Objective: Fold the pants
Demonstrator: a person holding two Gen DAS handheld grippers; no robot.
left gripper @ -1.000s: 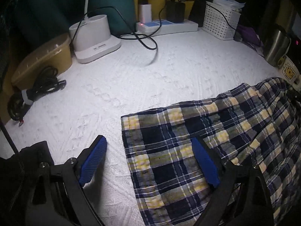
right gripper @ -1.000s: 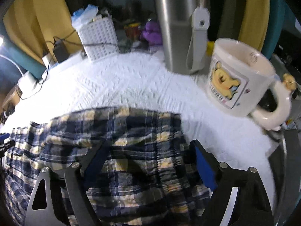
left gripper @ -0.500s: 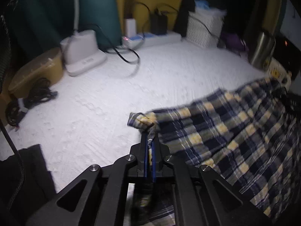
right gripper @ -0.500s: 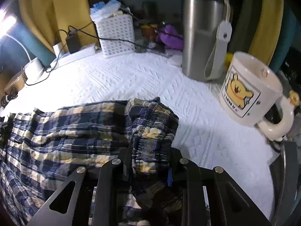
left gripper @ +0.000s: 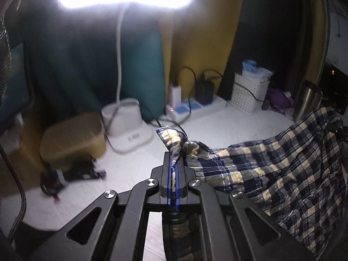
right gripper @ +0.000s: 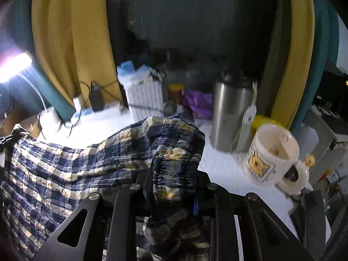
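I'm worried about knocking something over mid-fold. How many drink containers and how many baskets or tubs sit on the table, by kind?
Steel tumbler: 1
Bear mug: 1
White basket: 1
Tan tub: 1
Total: 4

- We see the pants [left gripper: 271,169] stretched between our left gripper [left gripper: 173,163] and right gripper [right gripper: 174,174], above the table [left gripper: 228,128].
- Behind them, the power strip [left gripper: 195,108] lies between the lamp base [left gripper: 128,130] on the left and the basket [left gripper: 249,96] on the right.
- The flask [right gripper: 230,113] stands behind the mug [right gripper: 271,154].
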